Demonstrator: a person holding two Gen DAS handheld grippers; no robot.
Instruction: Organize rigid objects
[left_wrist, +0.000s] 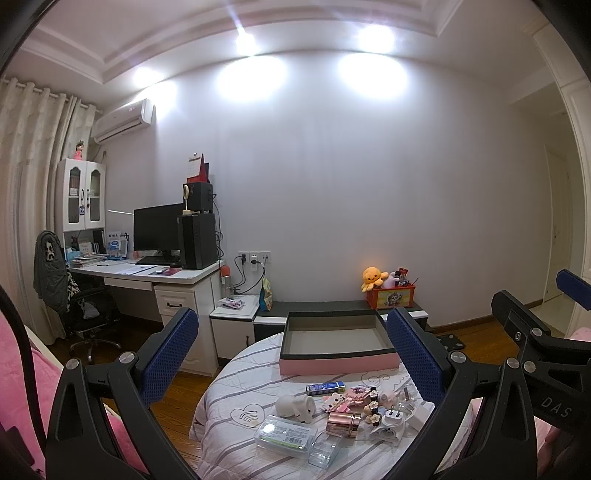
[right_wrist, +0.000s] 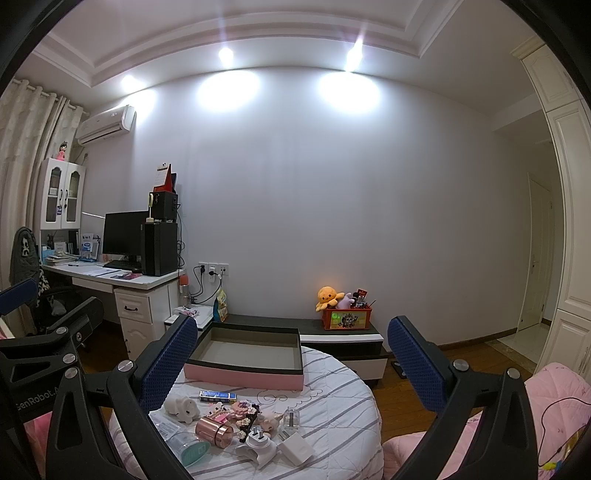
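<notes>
A pink box with a dark rim (left_wrist: 338, 360) (right_wrist: 243, 376) lies open and empty at the far side of a round table under a striped cloth (left_wrist: 236, 417) (right_wrist: 343, 417). In front of it lies a cluster of small objects: a white figurine (left_wrist: 297, 408) (right_wrist: 183, 406), a blue pack (left_wrist: 325, 387) (right_wrist: 218, 396), a rose-gold cylinder (left_wrist: 343, 422) (right_wrist: 214, 432), white plugs (left_wrist: 391, 421) (right_wrist: 258, 441), clear plastic cases (left_wrist: 286, 435) and small toys. My left gripper (left_wrist: 291, 354) and right gripper (right_wrist: 291, 363) hover open above the table, holding nothing.
A low dark bench (left_wrist: 325, 305) behind the table carries a red toy crate (left_wrist: 393, 295) (right_wrist: 347, 318). A white desk (left_wrist: 147, 275) with a monitor and an office chair (left_wrist: 85, 306) stand at the left. Pink bedding (right_wrist: 554, 402) lies on the right, over a wooden floor.
</notes>
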